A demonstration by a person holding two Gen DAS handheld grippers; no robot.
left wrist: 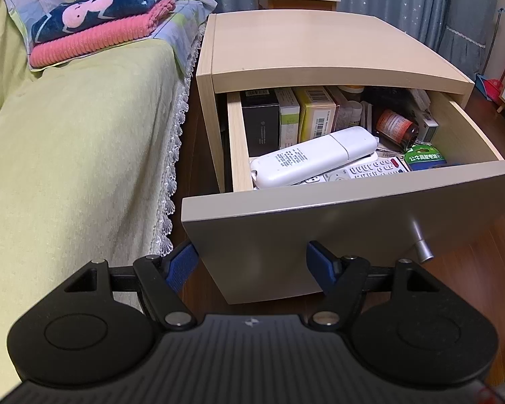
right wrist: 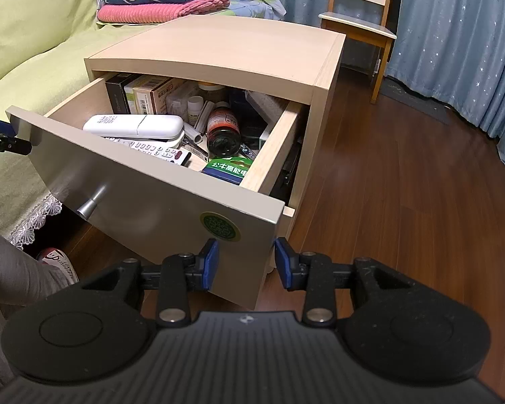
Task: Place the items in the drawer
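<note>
Our left gripper and right gripper hang empty, jaws spread. The drawer stands open with the white remote inside; we judge only closing remains.

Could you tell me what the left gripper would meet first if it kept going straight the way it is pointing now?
Most likely the drawer front: the open left gripper faces that grey panel, left of its handle. Depth is unclear.
</note>
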